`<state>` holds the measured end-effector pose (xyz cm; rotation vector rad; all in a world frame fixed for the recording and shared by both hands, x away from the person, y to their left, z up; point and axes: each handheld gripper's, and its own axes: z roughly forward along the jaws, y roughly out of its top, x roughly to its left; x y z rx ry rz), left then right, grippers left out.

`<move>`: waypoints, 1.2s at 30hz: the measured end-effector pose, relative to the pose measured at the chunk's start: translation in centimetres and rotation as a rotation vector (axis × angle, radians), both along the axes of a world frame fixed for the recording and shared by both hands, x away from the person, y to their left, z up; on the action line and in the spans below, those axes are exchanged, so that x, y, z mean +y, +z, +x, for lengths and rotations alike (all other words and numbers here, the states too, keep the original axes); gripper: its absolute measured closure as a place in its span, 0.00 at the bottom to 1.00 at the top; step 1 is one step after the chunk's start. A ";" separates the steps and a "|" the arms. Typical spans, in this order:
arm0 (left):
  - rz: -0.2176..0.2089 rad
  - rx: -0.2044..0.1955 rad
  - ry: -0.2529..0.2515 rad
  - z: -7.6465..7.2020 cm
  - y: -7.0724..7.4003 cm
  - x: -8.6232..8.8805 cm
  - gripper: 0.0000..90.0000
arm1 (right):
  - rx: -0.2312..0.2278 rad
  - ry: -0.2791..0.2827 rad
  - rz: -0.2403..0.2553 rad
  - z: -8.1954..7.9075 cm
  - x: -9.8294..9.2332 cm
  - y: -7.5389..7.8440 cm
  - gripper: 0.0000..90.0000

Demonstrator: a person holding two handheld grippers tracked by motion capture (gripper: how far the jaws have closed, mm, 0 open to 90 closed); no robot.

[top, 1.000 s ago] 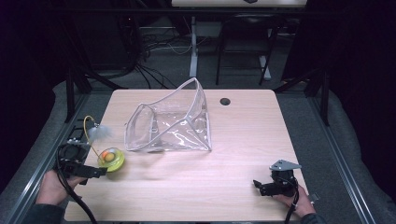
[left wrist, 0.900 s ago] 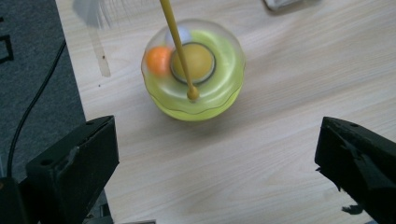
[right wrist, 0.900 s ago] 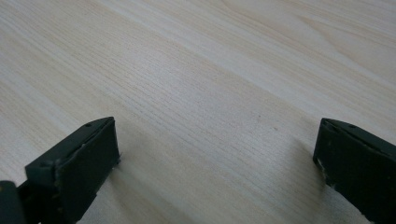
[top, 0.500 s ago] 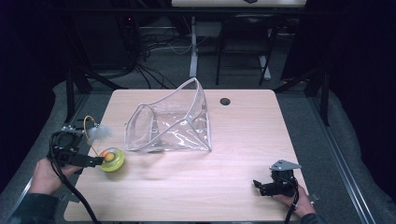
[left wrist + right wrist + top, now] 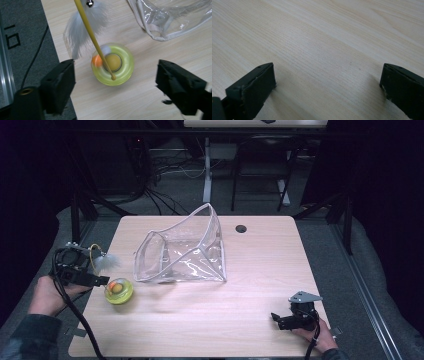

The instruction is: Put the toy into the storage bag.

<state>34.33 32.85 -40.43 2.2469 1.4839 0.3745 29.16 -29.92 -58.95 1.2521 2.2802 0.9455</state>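
Two claws: both stand apart, gripping nothing.
Left gripper (image 5: 113,82): its jaws have just been closing; yellow-green feather toy (image 5: 112,64) lies between and beyond them, untouched.
Right gripper (image 5: 328,87): bare wooden table (image 5: 324,37) between its jaws.
Clear pouch (image 5: 182,251): beyond the left gripper's toy.

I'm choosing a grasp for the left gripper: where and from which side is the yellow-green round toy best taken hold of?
Grip the yellow-green round toy across its outer rim, coming from straight above. It lies flat on the table, squat and round, so two opposite sides fit between the open left gripper, whose jaws have just been closing with the toy between them, untouched. Keep clear of the yellow wand and white feather rising from it.
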 end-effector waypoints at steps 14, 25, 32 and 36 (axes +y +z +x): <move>-0.001 0.147 0.001 3.3 0.7 0.7 0.64 | 0.003 -0.005 -0.008 0.0 0.0 0.0 0.00; 0.032 0.176 -0.011 3.4 0.5 0.2 0.97 | 0.002 -0.013 0.002 0.0 0.1 0.0 0.00; 0.025 0.163 -0.016 3.4 0.6 -0.1 0.98 | 0.004 -0.012 -0.009 0.0 0.1 0.0 0.00; 0.029 0.156 -0.017 3.3 0.7 -0.2 0.98 | 0.005 -0.010 -0.005 0.0 0.1 0.0 0.00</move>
